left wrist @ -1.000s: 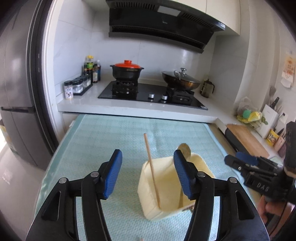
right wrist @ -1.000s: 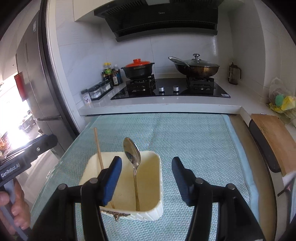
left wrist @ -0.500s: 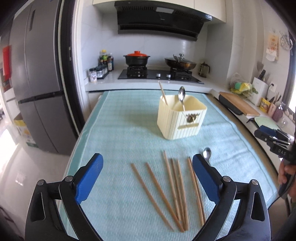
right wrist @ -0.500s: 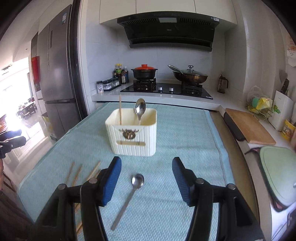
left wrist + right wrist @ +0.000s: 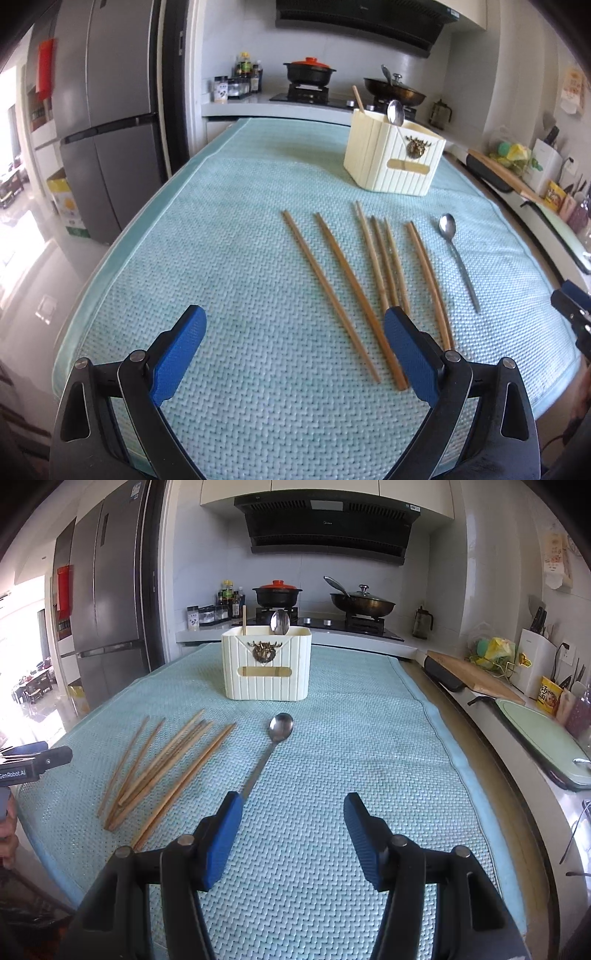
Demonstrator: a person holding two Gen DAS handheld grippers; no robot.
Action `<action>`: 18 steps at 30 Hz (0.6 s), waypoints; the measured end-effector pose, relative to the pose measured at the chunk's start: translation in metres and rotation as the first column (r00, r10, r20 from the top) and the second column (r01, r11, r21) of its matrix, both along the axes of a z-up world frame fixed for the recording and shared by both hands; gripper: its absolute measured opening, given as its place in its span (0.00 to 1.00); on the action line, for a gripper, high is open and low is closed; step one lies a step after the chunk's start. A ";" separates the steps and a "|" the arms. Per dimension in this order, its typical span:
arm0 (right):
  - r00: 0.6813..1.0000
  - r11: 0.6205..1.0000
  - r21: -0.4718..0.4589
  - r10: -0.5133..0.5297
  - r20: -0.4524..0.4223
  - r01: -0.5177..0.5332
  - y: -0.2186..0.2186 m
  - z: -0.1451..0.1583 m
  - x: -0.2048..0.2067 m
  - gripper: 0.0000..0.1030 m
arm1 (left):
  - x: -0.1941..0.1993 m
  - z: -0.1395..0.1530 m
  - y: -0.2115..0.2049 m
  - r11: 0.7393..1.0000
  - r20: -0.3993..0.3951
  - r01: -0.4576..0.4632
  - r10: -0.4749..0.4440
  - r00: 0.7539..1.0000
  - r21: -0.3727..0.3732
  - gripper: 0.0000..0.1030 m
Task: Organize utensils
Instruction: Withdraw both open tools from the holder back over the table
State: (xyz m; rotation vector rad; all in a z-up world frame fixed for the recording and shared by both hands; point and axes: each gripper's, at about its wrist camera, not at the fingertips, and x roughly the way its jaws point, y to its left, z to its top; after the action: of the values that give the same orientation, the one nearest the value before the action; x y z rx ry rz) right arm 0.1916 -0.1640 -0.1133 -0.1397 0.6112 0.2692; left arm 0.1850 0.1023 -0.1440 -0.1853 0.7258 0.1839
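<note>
A cream ribbed utensil holder point(image 5: 393, 162) point(image 5: 266, 668) stands on the teal mat point(image 5: 236, 229) point(image 5: 369, 738), with one chopstick and one spoon upright in it. Several wooden chopsticks point(image 5: 373, 280) point(image 5: 162, 771) lie fanned on the mat in front of it. A loose metal spoon point(image 5: 458, 258) point(image 5: 271, 744) lies beside them. My left gripper point(image 5: 295, 343) is wide open near the mat's front edge, its right pad over the chopsticks' near ends. My right gripper point(image 5: 291, 827) stands open and empty, its left pad by the spoon's handle end.
A stove with a red-lidded pot point(image 5: 277, 592) and a wok point(image 5: 362, 603) sits behind the table. A fridge point(image 5: 110, 129) stands to the left. To the right, a cutting board point(image 5: 476, 675) and a green tray point(image 5: 543, 738) lie on the counter.
Both grippers have pulled back from above the holder and come down toward the mat's front. The loose chopsticks and spoon came into view. The left jaws have spread wider.
</note>
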 end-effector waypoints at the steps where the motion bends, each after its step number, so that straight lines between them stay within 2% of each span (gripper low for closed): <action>1: 1.000 1.000 -0.003 0.001 -0.006 -0.001 0.001 -0.003 0.000 0.57 | 0.000 -0.003 0.000 1.000 -0.003 -0.006 0.006 1.000 -0.007 0.94; 8: 0.999 1.000 0.004 0.003 -0.047 -0.003 0.009 -0.019 -0.002 0.57 | 0.001 -0.017 -0.002 0.999 -0.056 -0.007 0.004 0.998 -0.050 0.95; 11: 0.998 1.000 0.004 0.009 -0.055 -0.009 0.013 -0.023 -0.003 0.57 | -0.001 -0.018 0.003 0.997 -0.048 -0.036 0.033 0.998 -0.065 0.97; 14: 0.998 1.000 -0.001 0.011 -0.063 -0.011 0.015 -0.026 -0.003 0.57 | -0.002 -0.017 0.004 0.997 -0.047 -0.072 0.071 0.996 -0.026 0.99; 18: 0.997 1.000 0.000 0.008 -0.074 -0.008 0.016 -0.029 0.000 0.57 | 0.001 -0.018 0.002 0.997 -0.054 -0.073 0.074 0.996 0.007 0.99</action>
State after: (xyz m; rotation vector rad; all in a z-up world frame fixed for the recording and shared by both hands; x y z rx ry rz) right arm 0.1913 -0.1481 -0.1423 -0.1326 0.6838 0.2834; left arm 0.1863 0.1048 -0.1623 -0.2028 0.7727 0.2616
